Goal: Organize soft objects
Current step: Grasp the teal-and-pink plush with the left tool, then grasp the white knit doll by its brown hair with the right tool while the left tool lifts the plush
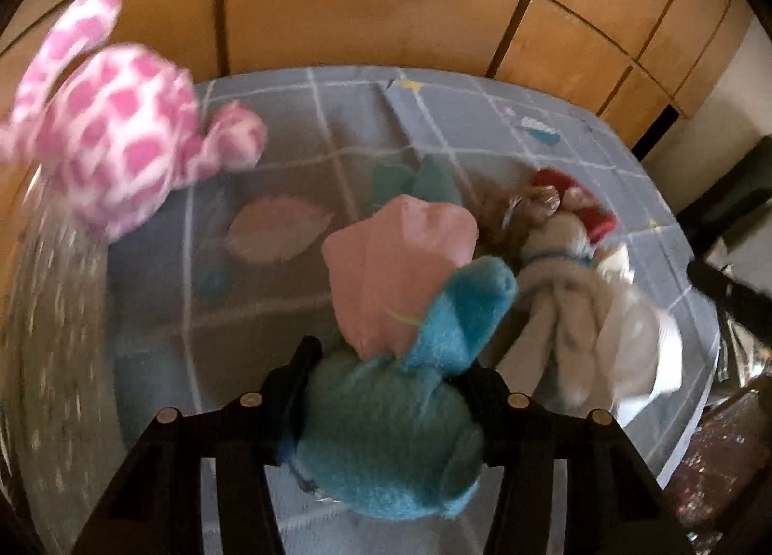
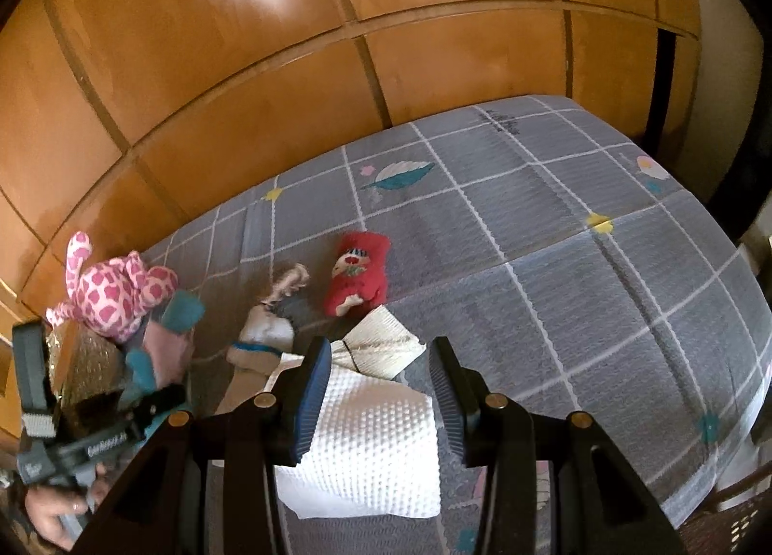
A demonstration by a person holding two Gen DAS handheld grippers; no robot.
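Note:
My left gripper (image 1: 391, 362) is shut on a blue plush toy (image 1: 386, 439) with a pink ear (image 1: 395, 265), held above the grey grid mat (image 1: 299, 130). A hand carries the same gripper (image 2: 159, 400) at the lower left of the right wrist view. A pink-and-white spotted plush (image 1: 111, 145) sits blurred at the upper left, on top of a glittery gold thing (image 2: 82, 362). My right gripper (image 2: 380, 347) is shut on a folded white dimpled towel (image 2: 371, 449). A beige plush dog (image 2: 260, 343) with a blue collar and a red doll (image 2: 357, 275) lie on the mat.
A cream knitted cloth (image 2: 381, 338) lies just beyond the towel. Wooden wardrobe doors (image 2: 289, 73) stand close behind the mat (image 2: 579, 265). The mat's right half stretches out flat. A dark basket (image 2: 738, 521) shows at the lower right edge.

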